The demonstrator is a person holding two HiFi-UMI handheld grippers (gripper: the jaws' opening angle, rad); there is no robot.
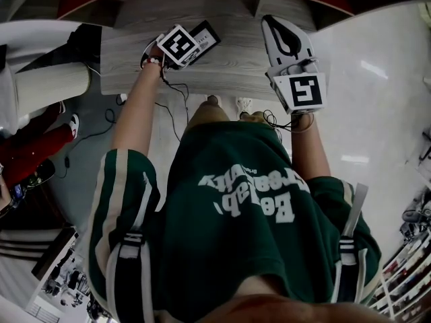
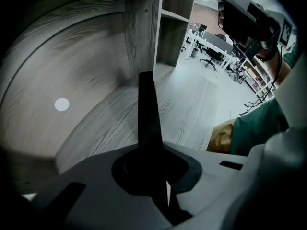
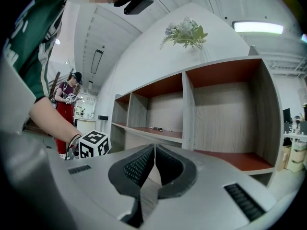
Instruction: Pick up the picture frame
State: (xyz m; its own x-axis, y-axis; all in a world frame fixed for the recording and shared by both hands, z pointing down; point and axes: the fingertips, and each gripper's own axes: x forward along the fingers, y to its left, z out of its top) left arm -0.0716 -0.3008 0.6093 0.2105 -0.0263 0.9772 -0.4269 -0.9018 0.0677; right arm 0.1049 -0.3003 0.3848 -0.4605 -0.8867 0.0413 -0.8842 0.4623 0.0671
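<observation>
The picture frame (image 1: 207,35) is black and thin and lies on a grey wood-grain shelf top (image 1: 135,52). My left gripper (image 1: 192,46) points steeply down over its near end. In the left gripper view the frame (image 2: 147,114) shows edge-on as a dark strip that runs out from between the dark pads, and the left gripper (image 2: 152,171) is shut on it. My right gripper (image 1: 277,25) is held level to the right of the frame, apart from it. Its ribbed pads meet with nothing between them (image 3: 154,150).
A shelf unit (image 3: 220,109) with several open compartments stands ahead, with a potted plant (image 3: 187,32) on top. A person in red (image 3: 69,92) stands at the left. Cables (image 1: 176,99) hang below the shelf top. Office desks and chairs (image 2: 211,47) stand far off.
</observation>
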